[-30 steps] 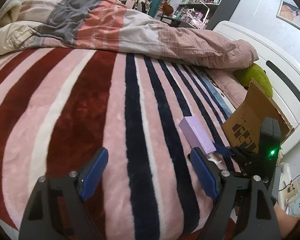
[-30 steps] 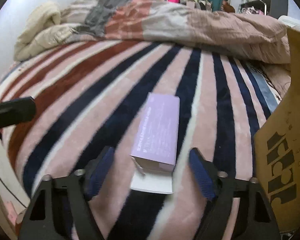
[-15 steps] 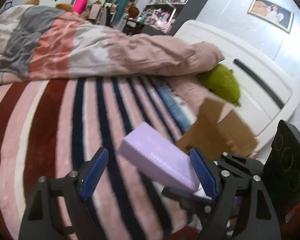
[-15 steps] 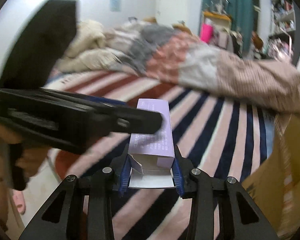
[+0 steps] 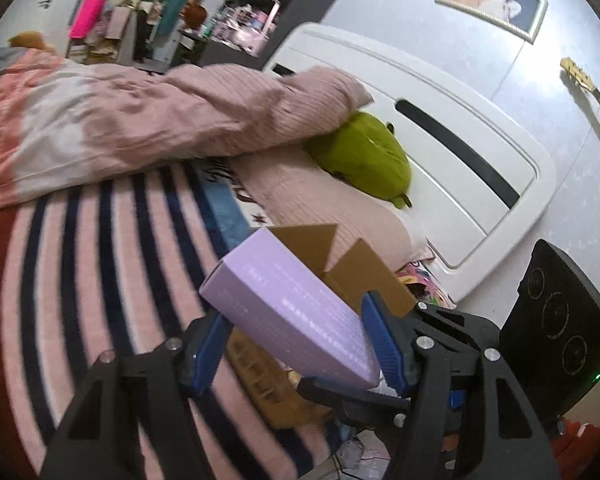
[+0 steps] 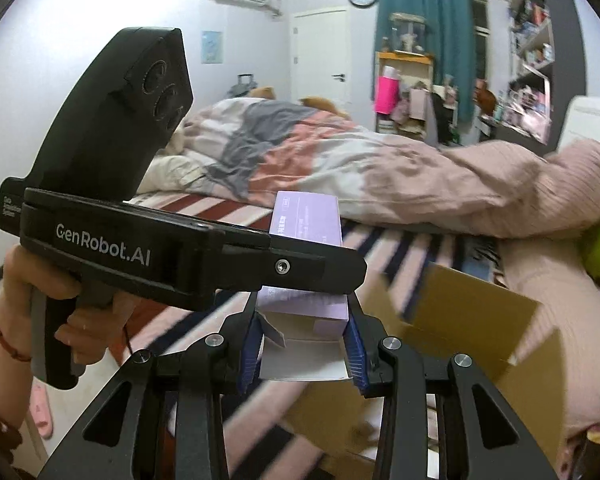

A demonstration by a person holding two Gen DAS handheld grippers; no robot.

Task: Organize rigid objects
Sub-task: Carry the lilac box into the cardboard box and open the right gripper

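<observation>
A lilac carton (image 5: pixel 296 312) is held in the air above the striped bed. My right gripper (image 6: pixel 304 344) is shut on its open-flapped end (image 6: pixel 304 308). My left gripper (image 5: pixel 296 344) has its blue pads on either side of the same carton, closed in on it; whether both pads press it I cannot tell. The left gripper's black body (image 6: pixel 140 240) crosses in front of the carton in the right wrist view. An open cardboard box (image 6: pixel 460 320) sits on the bed just below and to the right; it also shows in the left wrist view (image 5: pixel 364 276).
A striped pink, navy and red blanket (image 5: pixel 100 260) covers the bed. A rumpled duvet (image 5: pixel 140 128) lies across the far side. A green plush (image 5: pixel 360 160) rests by the white headboard (image 5: pixel 460 160). Shelves and a desk stand behind.
The right gripper closed on the carton and lifted it off the blanket. The left gripper swung over to it and its jaws narrowed around the carton. The carton now hovers near the cardboard box.
</observation>
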